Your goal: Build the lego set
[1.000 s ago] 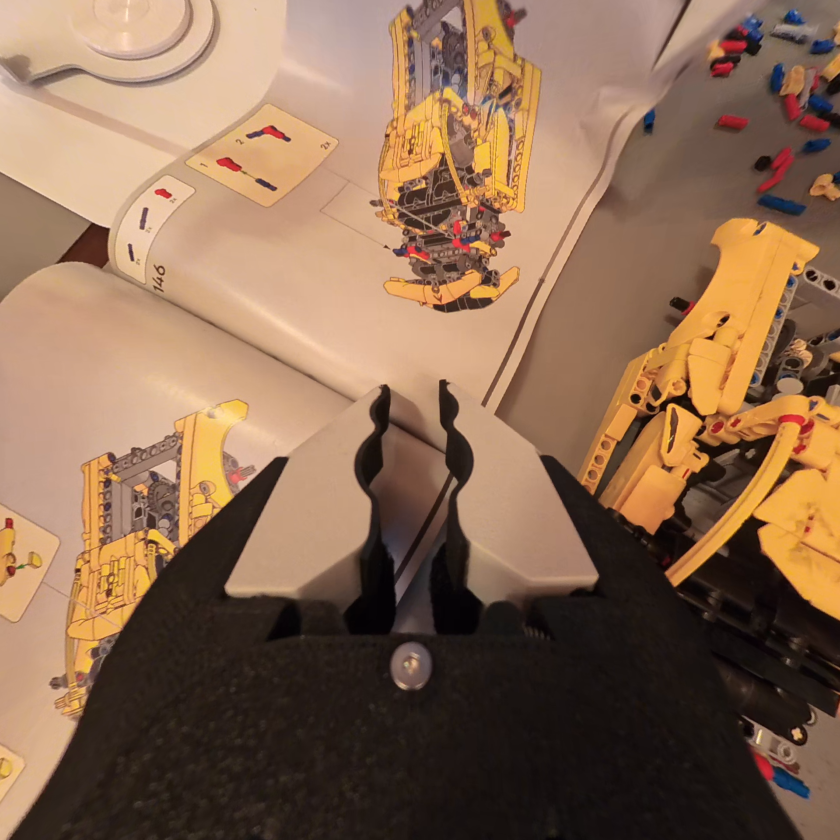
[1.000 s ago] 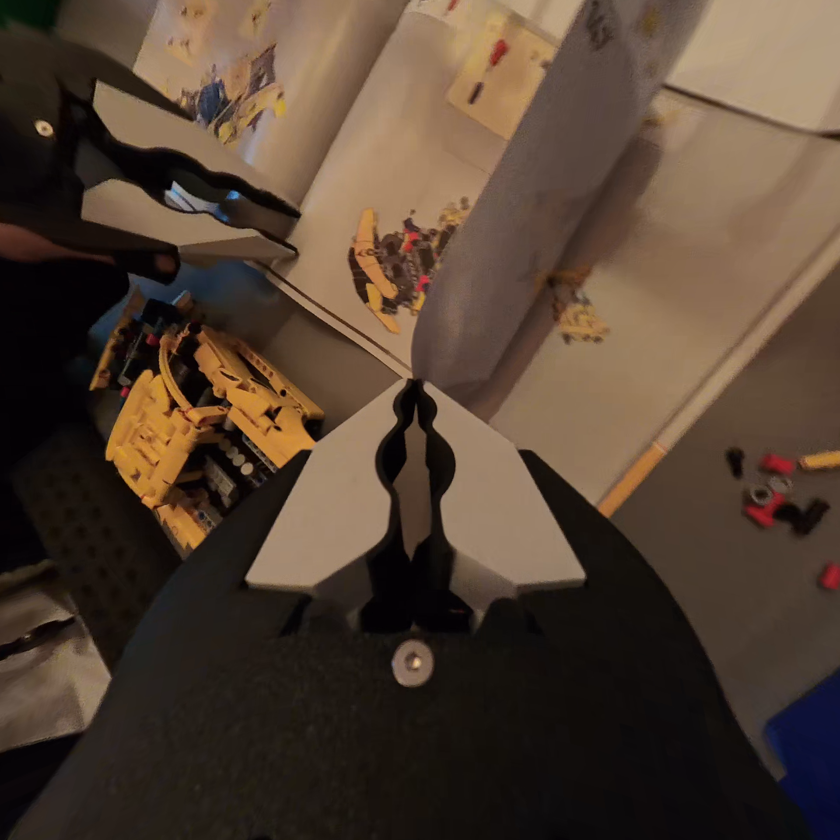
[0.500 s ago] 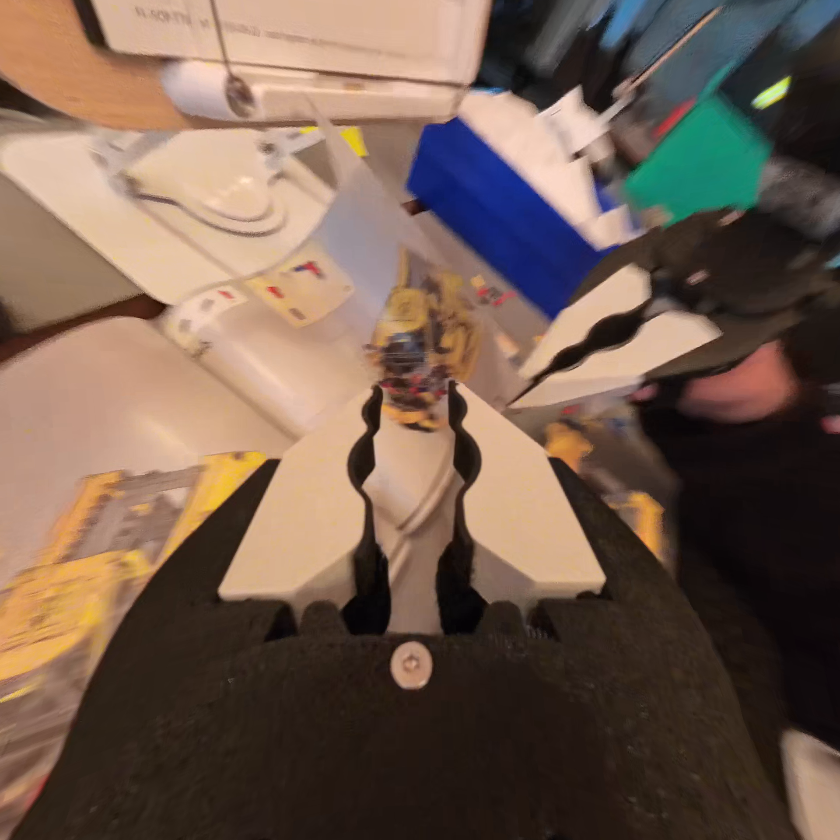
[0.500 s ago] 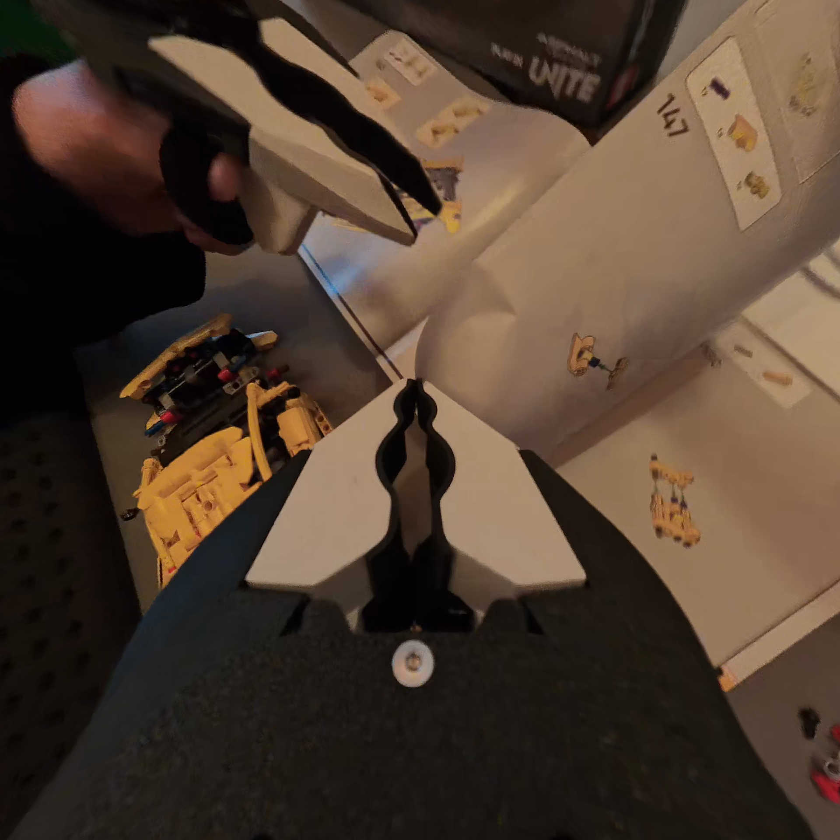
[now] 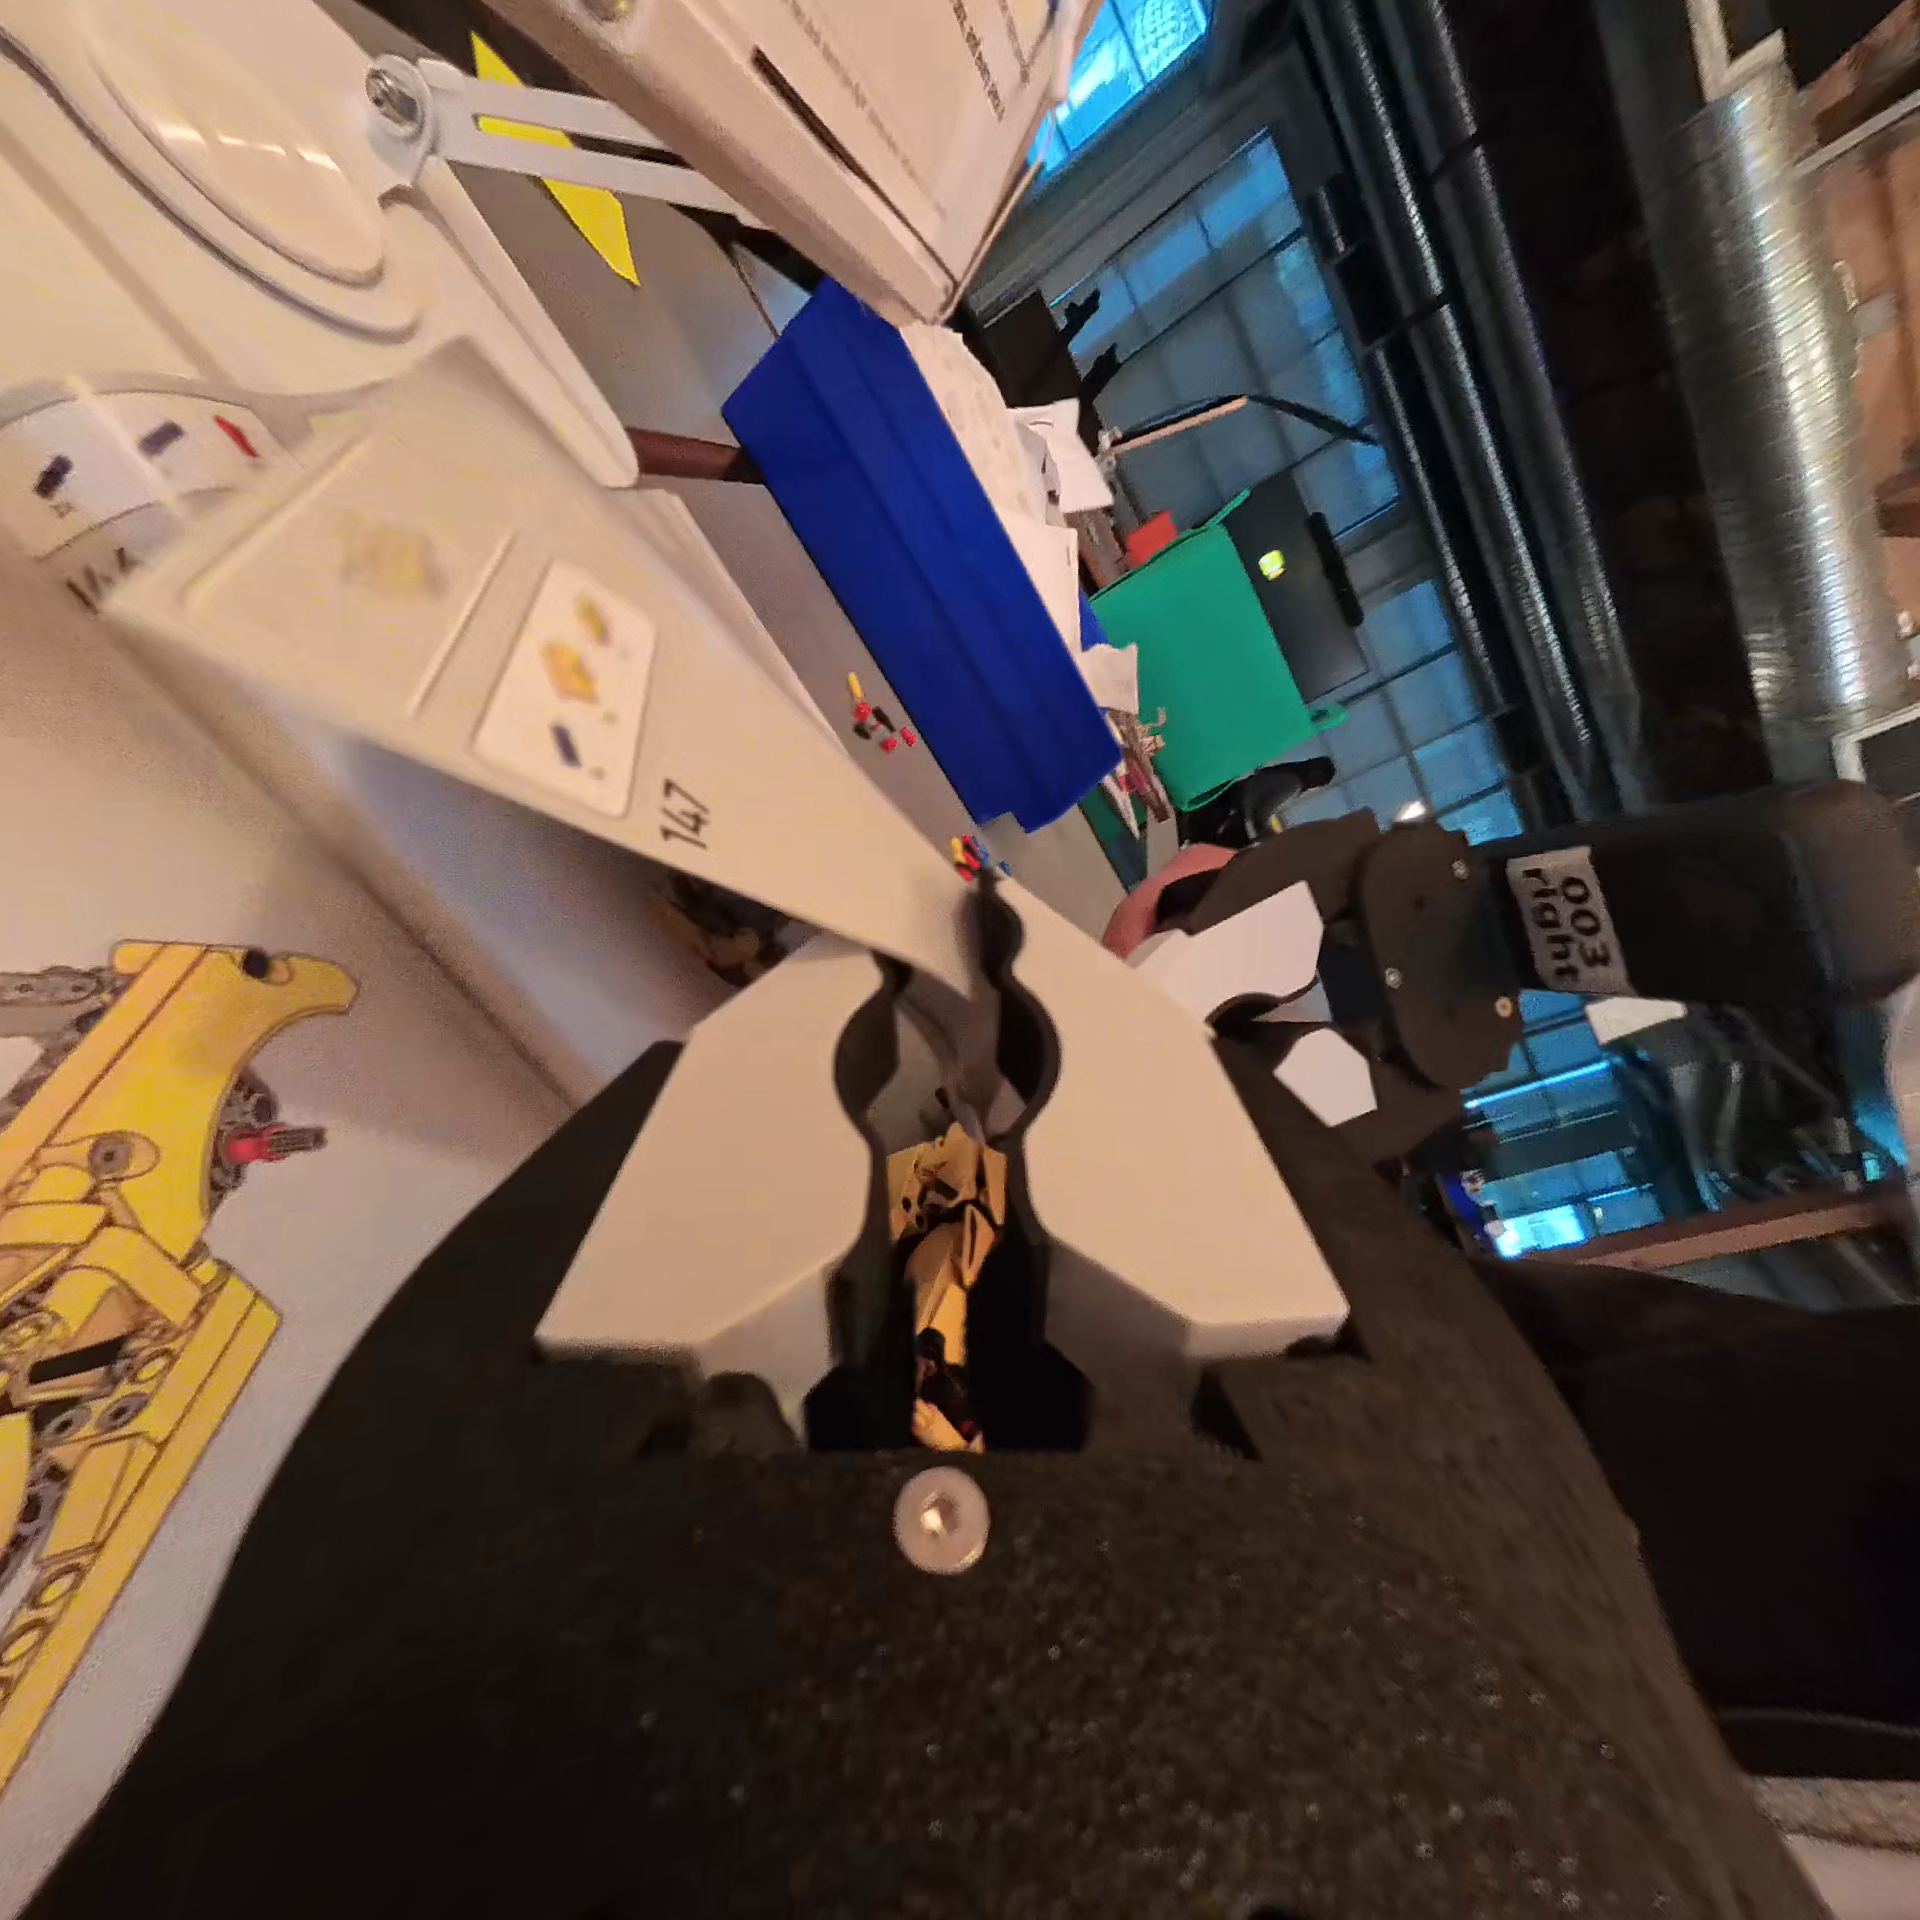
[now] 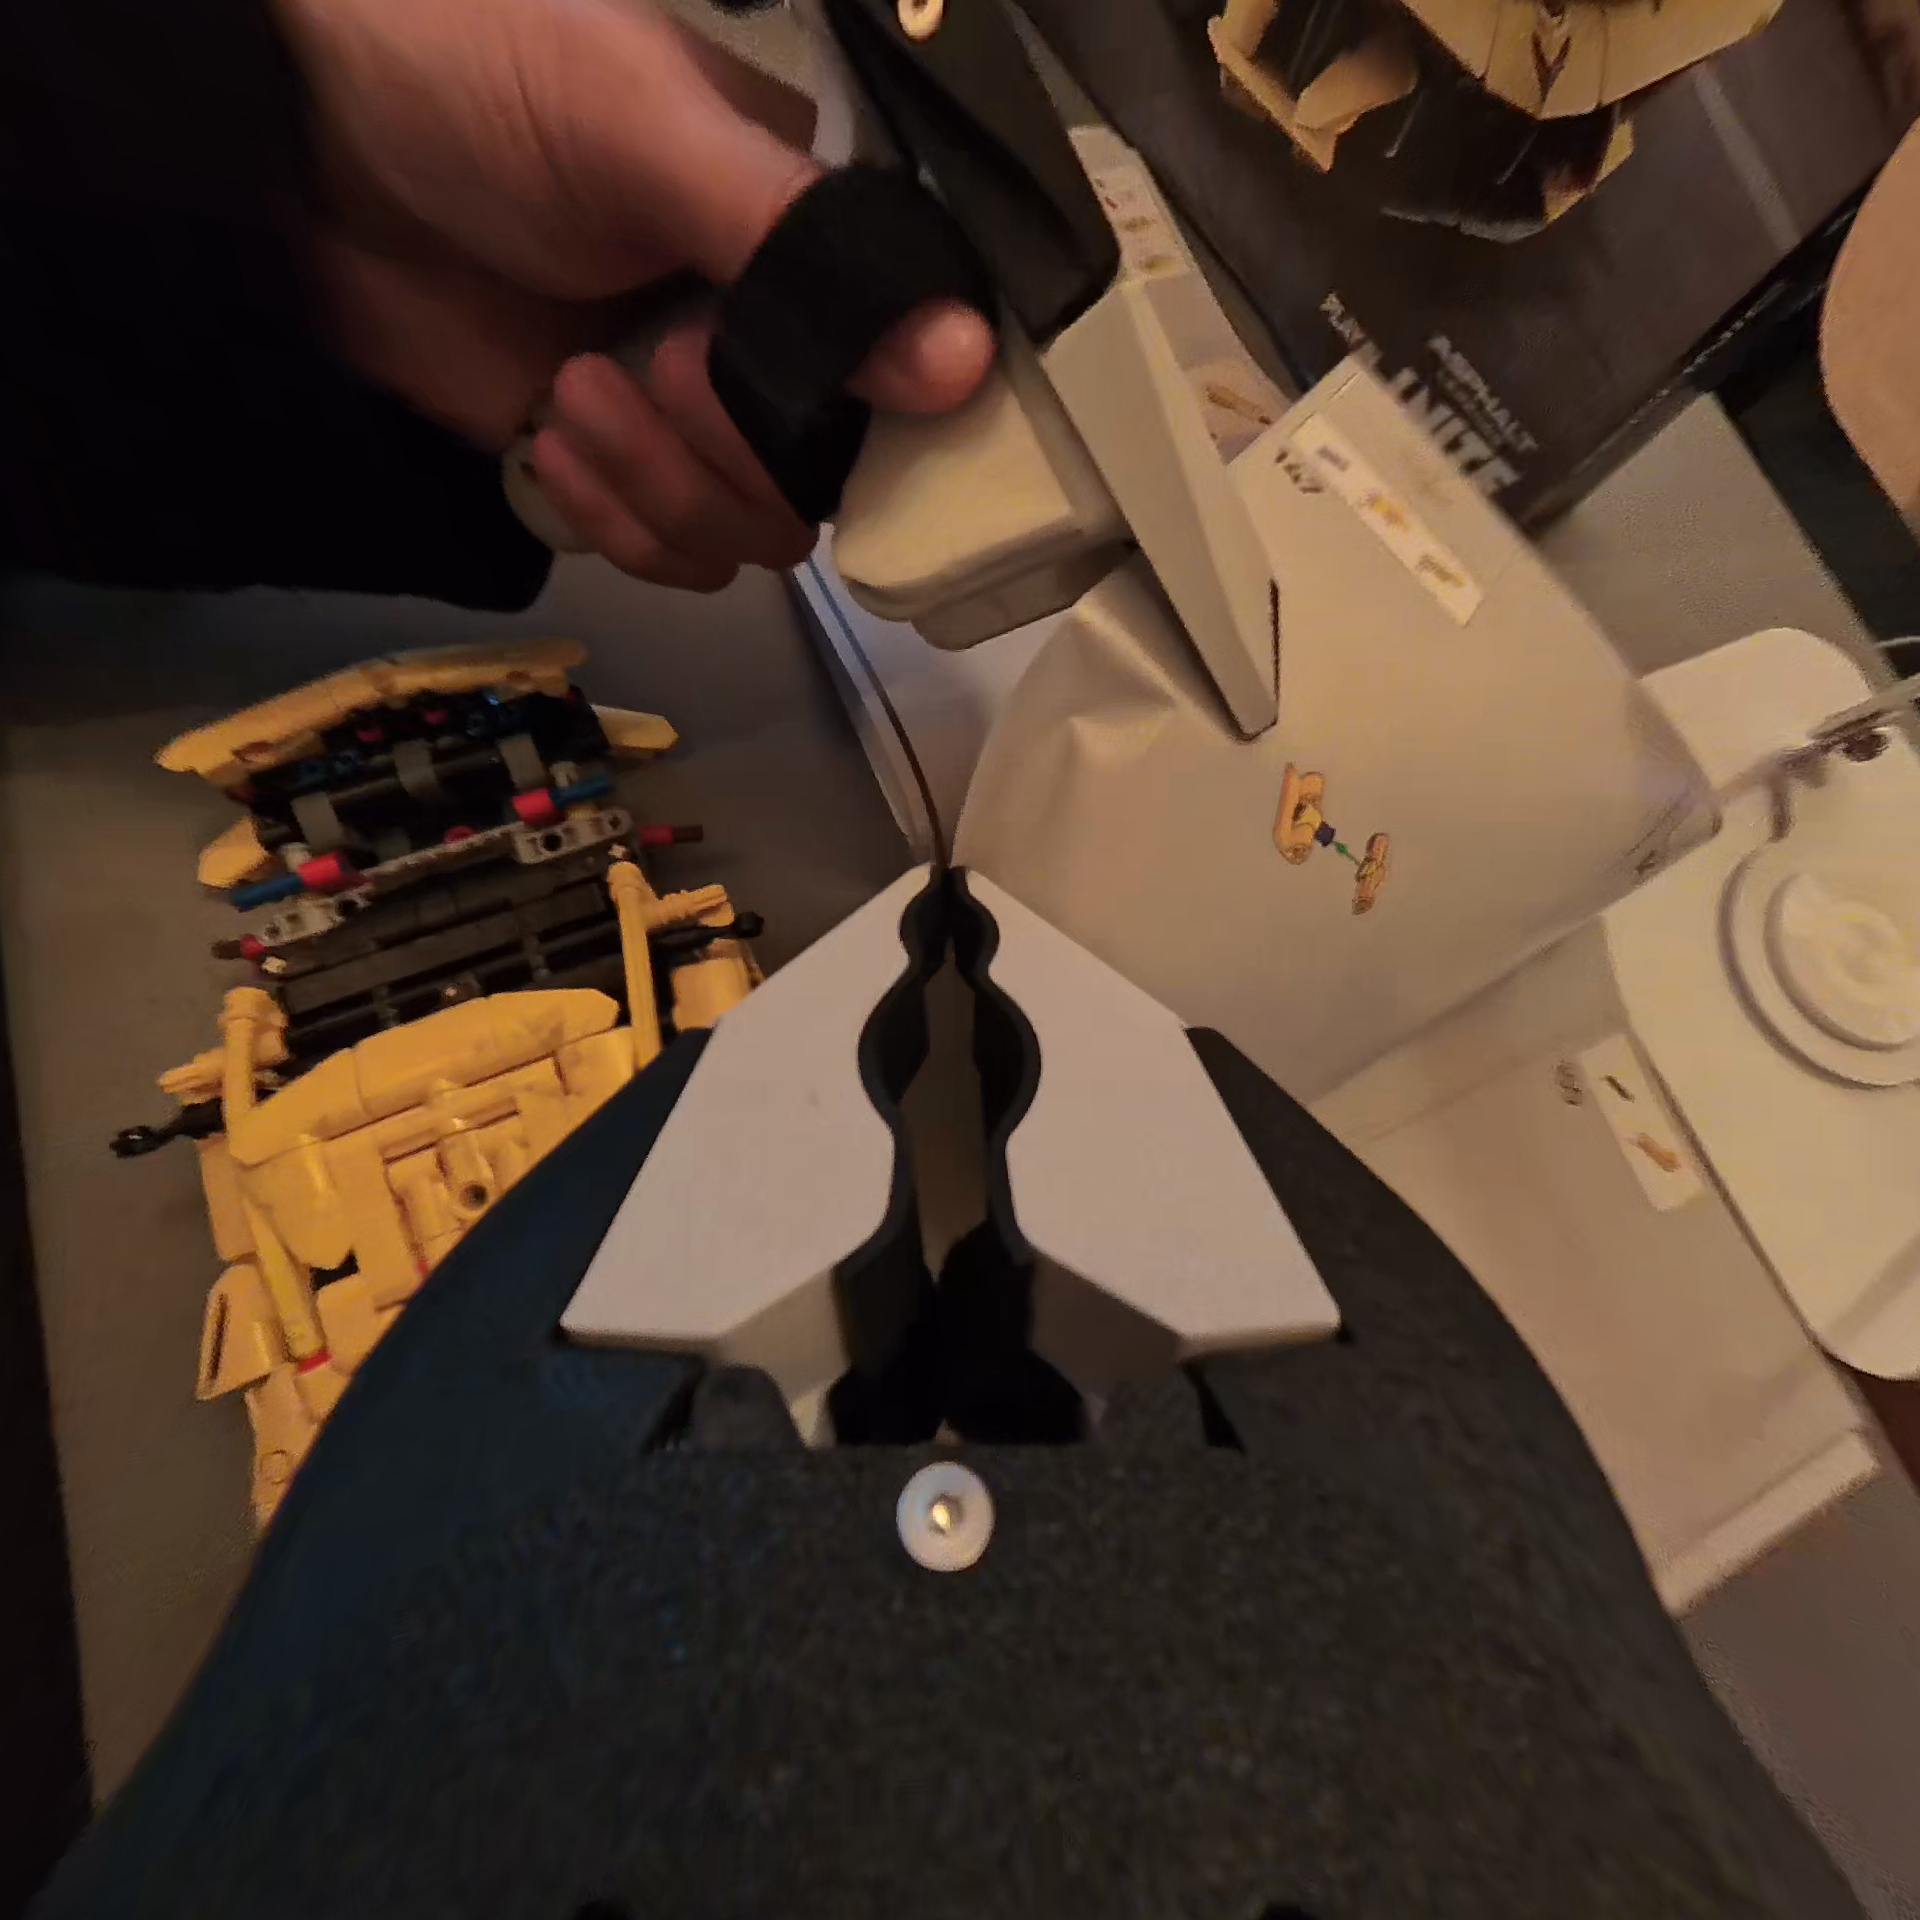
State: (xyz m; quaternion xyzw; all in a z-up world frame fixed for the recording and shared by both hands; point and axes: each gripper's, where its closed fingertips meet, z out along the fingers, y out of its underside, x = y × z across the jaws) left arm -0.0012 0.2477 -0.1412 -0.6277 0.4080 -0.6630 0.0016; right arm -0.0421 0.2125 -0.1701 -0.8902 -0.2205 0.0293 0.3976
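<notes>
Lego model (image 6: 416,1039) lies nearest, at the left of the right wrist view on the grey table (image 6: 748,665), just beside my right gripper (image 6: 948,883). It is a yellow car body with smooth panels over a black frame, studded with red and blue pins. By my reckoning much of it is built, but the far end shows bare beams. Some shell work is left, and a few loose pieces (image 5: 883,727) wait farther up the table. No piece is in hand now; I judge the step to be turning a page. My right gripper's jaws are pinched together on the thin edge of the page (image 6: 1351,935) of the instruction booklet (image 5: 156,831). My left gripper (image 5: 935,935) has its jaws partly apart, with that page's corner running against one tip. Whether it presses on the page I cannot tell. Beyond, at the upper right, stands a black box (image 6: 1455,260).
</notes>
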